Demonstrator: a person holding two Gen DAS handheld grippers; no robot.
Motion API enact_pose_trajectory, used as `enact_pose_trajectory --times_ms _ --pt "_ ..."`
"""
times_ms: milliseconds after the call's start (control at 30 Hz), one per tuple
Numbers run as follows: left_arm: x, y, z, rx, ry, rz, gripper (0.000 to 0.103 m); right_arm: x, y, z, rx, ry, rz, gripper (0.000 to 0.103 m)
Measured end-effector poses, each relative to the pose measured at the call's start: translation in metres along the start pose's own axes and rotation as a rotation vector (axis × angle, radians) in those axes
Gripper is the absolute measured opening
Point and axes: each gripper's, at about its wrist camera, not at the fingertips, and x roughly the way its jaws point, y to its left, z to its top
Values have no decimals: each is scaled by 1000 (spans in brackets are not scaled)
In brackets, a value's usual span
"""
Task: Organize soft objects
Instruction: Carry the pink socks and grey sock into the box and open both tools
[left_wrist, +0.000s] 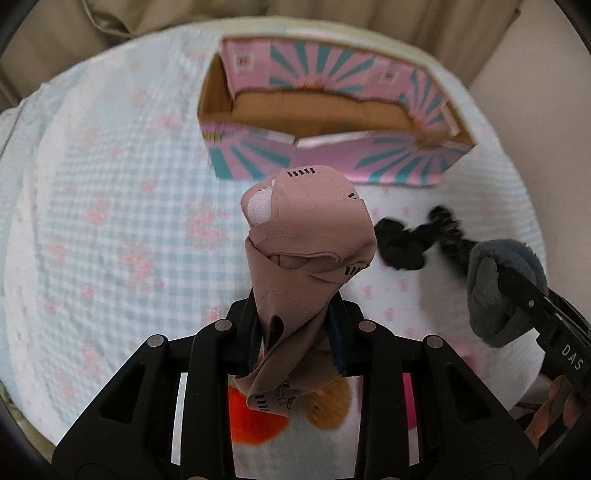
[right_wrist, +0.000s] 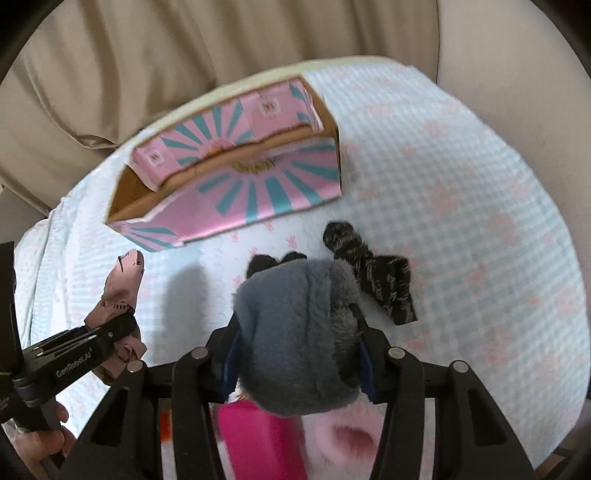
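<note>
Left hand-held gripper (left_wrist: 295, 332) clamping tan rolled garment (left_wrist: 308, 236); right hand-held gripper (right_wrist: 295, 354) clamping grey plush item (right_wrist: 295, 332). Both hovering over bed (left_wrist: 110, 221). Open box (left_wrist: 325, 110) lying ahead, long axis crosswise; left gripper seeming nearer.

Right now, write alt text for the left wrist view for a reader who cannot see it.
The left hand-held gripper clamps a rolled tan fabric bundle above a blue-checked quilted cover. Ahead sits an open pink-and-teal cardboard box; to the right lie black fuzzy socks, and the right hand-held gripper holds a grey plush roll.
</note>
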Motion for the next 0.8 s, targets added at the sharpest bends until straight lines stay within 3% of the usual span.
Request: enact_pose_trajectory --times_ms 267,433,600,800 --pt "-64 -12 33 -2 -76 -31 26 -82 13 27 -36 -71 6 47" --pt "-91 -18 68 0 -130 -35 26 -111 21 55 -57 -106 15 47" --pt "-96 -24 117 2 -166 -32 26 -125 33 104 -98 -150 25 47" --pt "-62 -31 173 29 -146 -13 26 -103 40 164 -159 -138 35 47"
